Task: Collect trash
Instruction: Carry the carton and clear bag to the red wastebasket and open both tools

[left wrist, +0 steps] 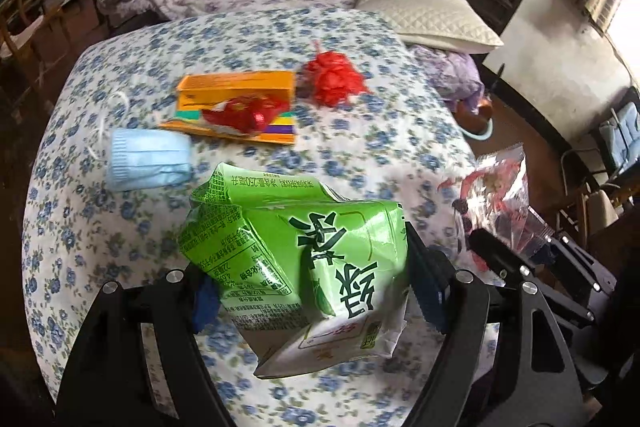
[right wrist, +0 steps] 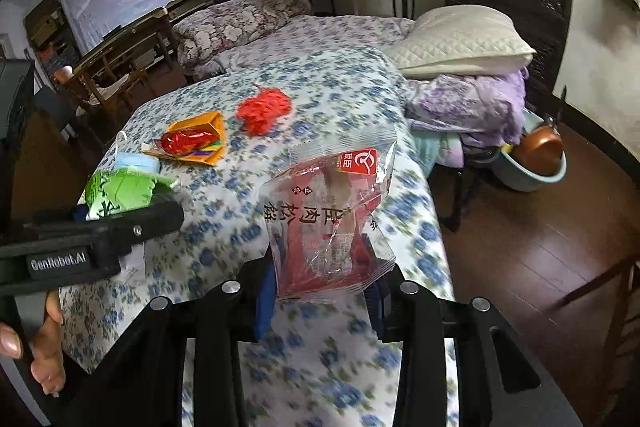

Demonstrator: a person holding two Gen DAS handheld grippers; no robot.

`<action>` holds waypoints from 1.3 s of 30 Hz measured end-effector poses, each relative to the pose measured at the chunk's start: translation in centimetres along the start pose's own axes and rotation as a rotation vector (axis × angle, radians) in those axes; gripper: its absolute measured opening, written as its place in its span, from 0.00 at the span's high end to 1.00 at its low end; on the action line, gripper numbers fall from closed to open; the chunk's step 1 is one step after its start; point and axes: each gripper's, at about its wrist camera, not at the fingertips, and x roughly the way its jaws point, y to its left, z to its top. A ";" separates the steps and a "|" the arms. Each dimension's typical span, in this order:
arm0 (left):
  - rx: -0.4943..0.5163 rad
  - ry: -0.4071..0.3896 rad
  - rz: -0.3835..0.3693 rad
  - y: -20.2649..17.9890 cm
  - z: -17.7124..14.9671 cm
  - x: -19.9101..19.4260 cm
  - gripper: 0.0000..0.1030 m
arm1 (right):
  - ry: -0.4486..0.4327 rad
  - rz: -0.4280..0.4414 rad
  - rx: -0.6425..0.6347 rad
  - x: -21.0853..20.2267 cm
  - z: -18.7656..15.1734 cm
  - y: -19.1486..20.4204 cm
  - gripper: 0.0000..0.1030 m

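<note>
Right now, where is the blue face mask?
In the left wrist view the mask lies on the flowered bedspread, left of centre, just beyond the held green carton and beside the orange box.

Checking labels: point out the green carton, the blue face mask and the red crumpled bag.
green carton (left wrist: pixel 340 259), left wrist view, printed front.
blue face mask (left wrist: pixel 150 159), left wrist view, pleated middle.
red crumpled bag (right wrist: pixel 264 109), right wrist view, centre.

The green drink carton hides the bedspread beneath it, and its small print is unreadable. A red foil wrapper covers part of the orange box. In the right wrist view, the flowered bedspread is motion-blurred, and the person's hand is cut off at the left edge.
</note>
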 end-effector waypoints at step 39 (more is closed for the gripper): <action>0.349 0.232 -0.417 -26.2 -5.9 7.1 0.26 | 0.149 -0.194 0.319 -3.1 -15.1 -23.6 0.64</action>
